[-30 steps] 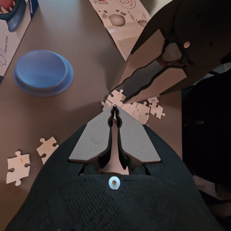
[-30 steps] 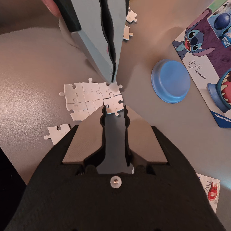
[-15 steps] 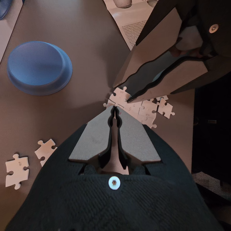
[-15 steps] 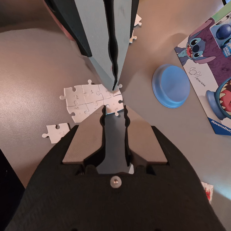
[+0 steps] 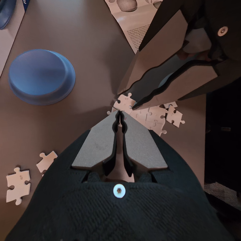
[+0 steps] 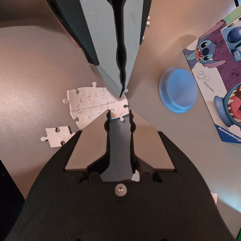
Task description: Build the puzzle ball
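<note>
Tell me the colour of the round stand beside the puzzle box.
Translucent blue stand, clearest in the right wrist view.

Six joined pieces [image 6: 91, 103] counted in one flat patch, perhaps more hidden under the tools. Three loose pieces: one [image 6: 57, 136] just beside the patch, two well apart from it, the far piece [image 5: 18, 186] and the near piece [image 5: 47, 161]. One blue stand [image 6: 178, 90]. One box [image 6: 221, 65]. One leaflet [image 5: 135, 31]. One table [image 6: 32, 65]. Two grippers: left gripper [image 5: 119, 112], right gripper [image 6: 119, 112].
</note>
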